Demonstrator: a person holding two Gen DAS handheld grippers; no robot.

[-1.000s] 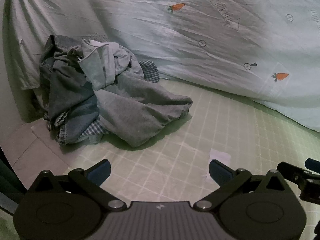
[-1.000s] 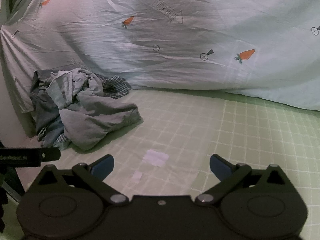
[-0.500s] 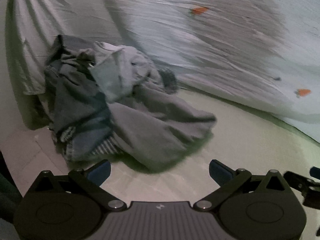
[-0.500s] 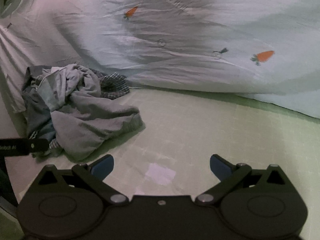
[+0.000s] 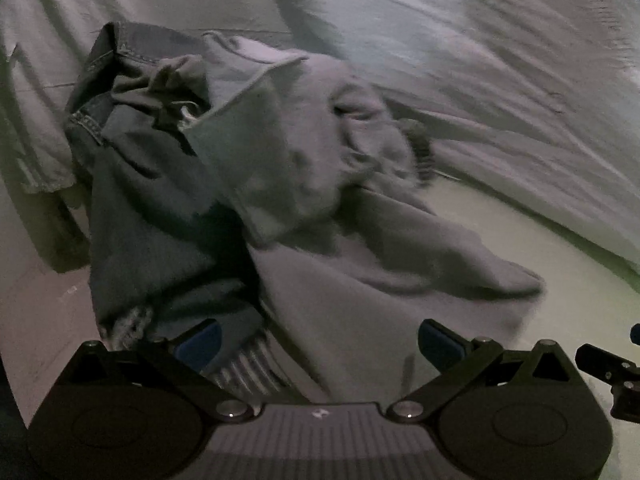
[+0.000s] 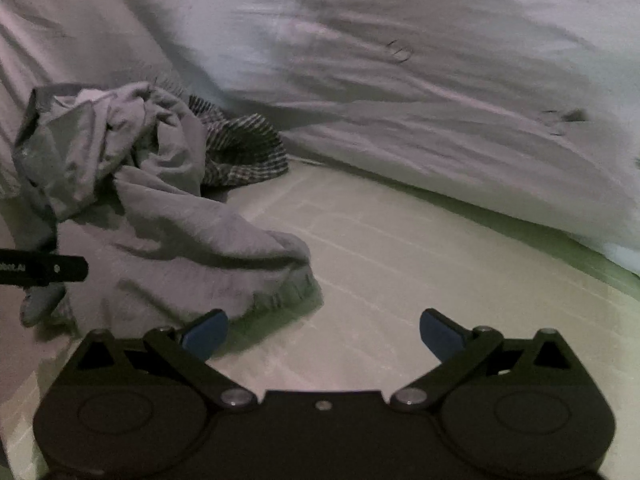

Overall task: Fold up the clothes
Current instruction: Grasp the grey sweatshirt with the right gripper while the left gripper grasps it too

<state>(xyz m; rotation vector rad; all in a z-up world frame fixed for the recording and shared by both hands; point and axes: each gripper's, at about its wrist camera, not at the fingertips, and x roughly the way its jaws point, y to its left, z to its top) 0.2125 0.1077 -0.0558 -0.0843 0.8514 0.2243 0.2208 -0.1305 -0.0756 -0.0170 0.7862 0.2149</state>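
Observation:
A heap of crumpled clothes [image 5: 280, 200] lies on the green checked mat: a grey garment on top, dark denim [image 5: 140, 200] on the left, checked cloth under it. My left gripper [image 5: 318, 344] is open, its fingers right above the heap's near edge. In the right wrist view the heap [image 6: 160, 220] is at the left, with a checked garment [image 6: 240, 148] behind it. My right gripper [image 6: 322, 332] is open and empty beside the heap's right edge, over the mat.
A large pale blue quilt with carrot prints [image 6: 400, 80] is bunched up along the back. The green checked mat [image 6: 440, 260] stretches to the right. The left gripper's body [image 6: 40, 268] shows at the left edge of the right wrist view.
Both grippers have moved forward and left toward the heap, which now looks much bigger. Both have stayed open. The clothes have not moved.

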